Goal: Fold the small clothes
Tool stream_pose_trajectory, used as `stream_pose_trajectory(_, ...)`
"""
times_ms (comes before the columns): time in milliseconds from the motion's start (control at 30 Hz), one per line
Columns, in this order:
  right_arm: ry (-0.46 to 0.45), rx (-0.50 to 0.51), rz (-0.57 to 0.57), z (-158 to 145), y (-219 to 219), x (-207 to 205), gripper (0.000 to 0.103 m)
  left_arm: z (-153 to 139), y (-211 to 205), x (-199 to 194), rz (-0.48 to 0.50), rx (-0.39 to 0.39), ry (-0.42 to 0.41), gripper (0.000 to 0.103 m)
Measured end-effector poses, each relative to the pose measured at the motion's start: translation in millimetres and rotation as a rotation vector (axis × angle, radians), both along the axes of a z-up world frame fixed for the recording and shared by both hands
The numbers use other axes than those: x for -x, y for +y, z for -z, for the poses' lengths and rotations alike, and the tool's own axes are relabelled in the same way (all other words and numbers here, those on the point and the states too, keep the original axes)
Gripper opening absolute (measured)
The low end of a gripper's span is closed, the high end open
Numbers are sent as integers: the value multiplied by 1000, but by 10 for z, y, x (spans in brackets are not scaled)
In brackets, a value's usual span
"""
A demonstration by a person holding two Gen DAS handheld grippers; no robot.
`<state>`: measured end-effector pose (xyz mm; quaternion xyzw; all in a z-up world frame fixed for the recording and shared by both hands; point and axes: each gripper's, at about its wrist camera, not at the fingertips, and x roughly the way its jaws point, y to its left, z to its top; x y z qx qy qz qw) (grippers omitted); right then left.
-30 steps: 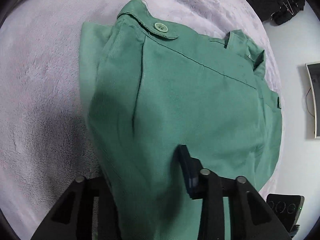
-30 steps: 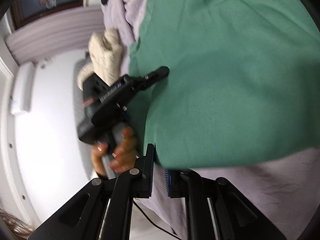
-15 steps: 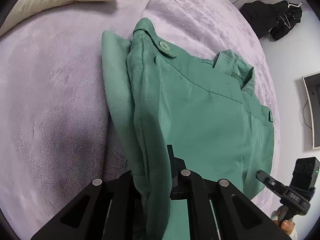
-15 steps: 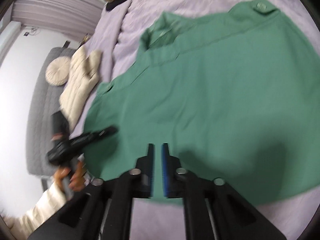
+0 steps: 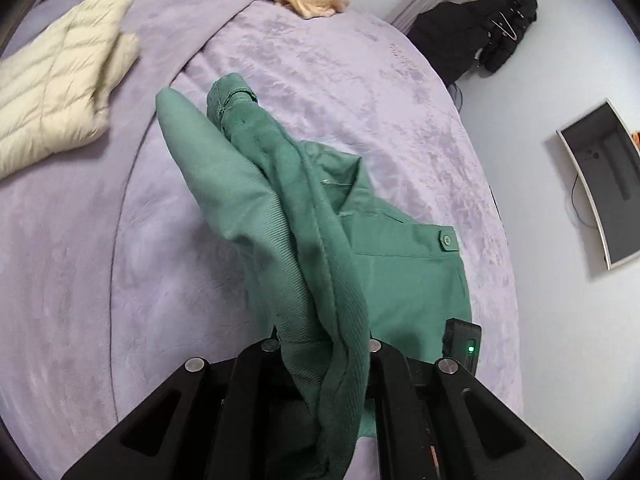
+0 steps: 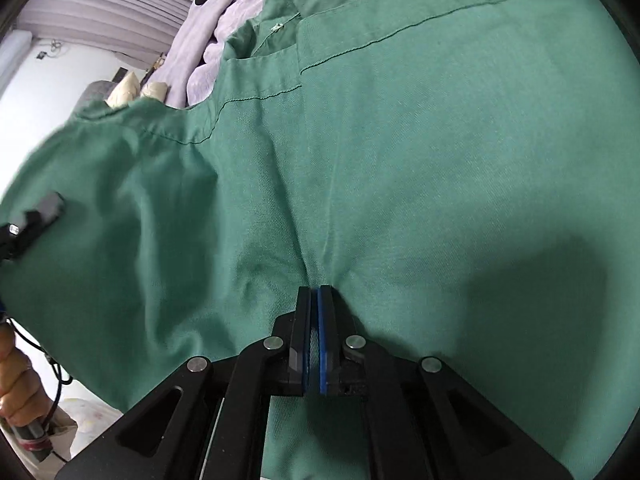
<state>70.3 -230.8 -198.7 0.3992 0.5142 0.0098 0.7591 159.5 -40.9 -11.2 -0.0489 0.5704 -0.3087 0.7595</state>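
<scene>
My left gripper is clamped on a bunched fold of the green shirt above the purple bed; my right gripper has just closed, pinching the cloth. No readable writing.

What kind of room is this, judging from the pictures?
Most likely a bedroom: a wide bed with a lilac blanket, a dark coat on a hanger, and a screen mounted on the wall.

The green shirt is matt woven cloth with a fine twill rib. The lilac bedspread looks plush and velvety. At upper left, the cream jacket is smooth, quilted, puffy fabric.
</scene>
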Motion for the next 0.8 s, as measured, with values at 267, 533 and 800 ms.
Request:
stream_pose_trajectory(267, -110, -163, 141, -229, -642, 700, 9, -140, -1329, 400, 168, -145, -100, 10)
stream_pose_trajectory(533, -120, -222, 310, -49, -1360, 1400, 9, 525, -2627, 817, 279, -297, -105, 11)
stream_pose_trajectory(800, -141, -332, 353, 291, -1506, 1528, 5, 848, -3008, 1174, 303, -444, -198, 11)
